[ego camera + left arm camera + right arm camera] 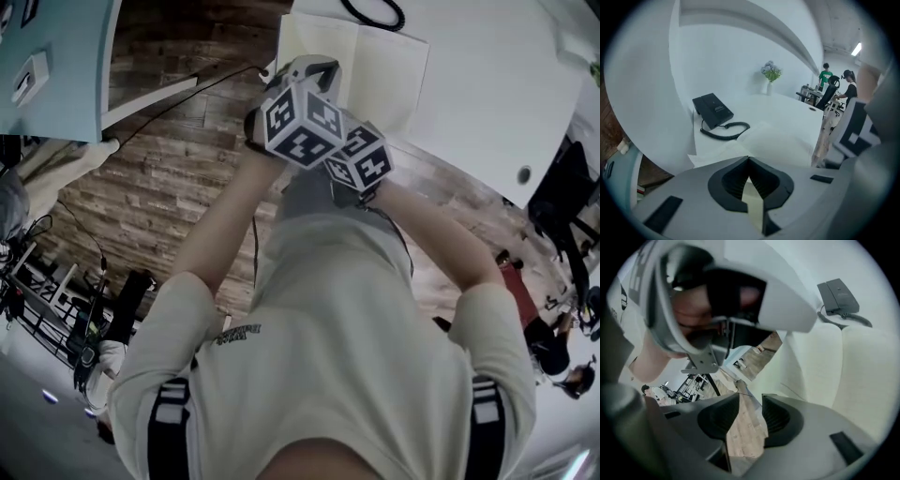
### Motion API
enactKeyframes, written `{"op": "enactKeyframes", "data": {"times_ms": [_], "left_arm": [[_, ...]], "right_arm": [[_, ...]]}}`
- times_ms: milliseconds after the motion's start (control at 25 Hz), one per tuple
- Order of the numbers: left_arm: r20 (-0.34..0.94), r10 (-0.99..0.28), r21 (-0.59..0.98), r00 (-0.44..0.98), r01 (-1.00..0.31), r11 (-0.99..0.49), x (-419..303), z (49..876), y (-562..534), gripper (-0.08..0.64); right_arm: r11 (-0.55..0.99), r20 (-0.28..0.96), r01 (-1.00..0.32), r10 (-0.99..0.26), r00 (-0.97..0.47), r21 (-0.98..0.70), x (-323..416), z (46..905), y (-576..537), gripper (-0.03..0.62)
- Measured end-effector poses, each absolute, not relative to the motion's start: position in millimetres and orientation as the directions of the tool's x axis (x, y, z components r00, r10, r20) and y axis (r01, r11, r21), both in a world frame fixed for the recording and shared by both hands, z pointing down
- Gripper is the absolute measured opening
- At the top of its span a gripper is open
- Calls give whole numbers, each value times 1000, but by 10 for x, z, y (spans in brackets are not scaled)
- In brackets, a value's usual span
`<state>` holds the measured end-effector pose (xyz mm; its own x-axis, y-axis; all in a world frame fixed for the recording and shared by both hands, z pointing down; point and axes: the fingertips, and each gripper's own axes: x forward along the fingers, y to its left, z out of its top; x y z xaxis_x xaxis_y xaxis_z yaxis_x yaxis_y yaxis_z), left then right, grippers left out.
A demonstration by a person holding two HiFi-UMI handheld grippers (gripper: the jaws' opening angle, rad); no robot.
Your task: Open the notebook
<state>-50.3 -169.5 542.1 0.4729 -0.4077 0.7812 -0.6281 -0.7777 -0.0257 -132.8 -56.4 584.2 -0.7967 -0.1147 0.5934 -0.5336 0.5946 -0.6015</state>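
Observation:
The notebook (375,61) lies open on the white table (487,84), its cream pages blank. My left gripper (314,67) is over the notebook's left page near the table edge. In the left gripper view the left gripper (748,161) has its jaws together at the tips, pinching a cream page (752,199); the open notebook (778,140) spreads beyond. My right gripper (750,411) stands open just off the notebook's (834,366) near edge, with only wooden floor showing between its jaws. The left gripper's body (740,287) hangs right above it.
A black telephone (712,110) with a coiled cord (726,131) sits on the table behind the notebook. A vase of flowers (769,77) stands further back. People (827,75) work at desks far off. Wooden floor (169,178) lies below the table edge.

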Motion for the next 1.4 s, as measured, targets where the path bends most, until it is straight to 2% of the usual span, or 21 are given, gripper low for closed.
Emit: {"op": "enactKeyframes", "data": {"times_ms": [400,720,800,880,960,1080,1400], "left_arm": [[851,-371,5,371,-714,-701,-1216,5864,-1534,2],[862,-354,30,363,-733,-679,-1284,6035,-1439,2],[859,-358,34,365,-739,-673,-1288,6049,-1440,2],[858,-360,38,368,-743,-669,-1286,6064,-1442,2],[857,-360,41,370,-744,-667,-1279,6074,-1440,2],[854,-364,42,373,-745,-666,-1278,6079,-1437,2],[841,-389,41,376,-761,-648,-1300,6082,-1450,2]], "right_arm": [[556,549,-528,-146,-823,-642,-1038,5524,-549,155],[515,606,-656,-292,-740,-553,-518,5560,-928,155],[481,634,-702,-329,-700,-525,-385,5651,-1021,109],[443,661,-742,-356,-661,-503,-267,5757,-1075,90],[414,685,-771,-369,-628,-483,-175,5859,-1087,37],[394,708,-793,-373,-600,-465,-106,5966,-1072,10],[390,718,-803,-377,-585,-449,-108,6022,-1088,3]]}}
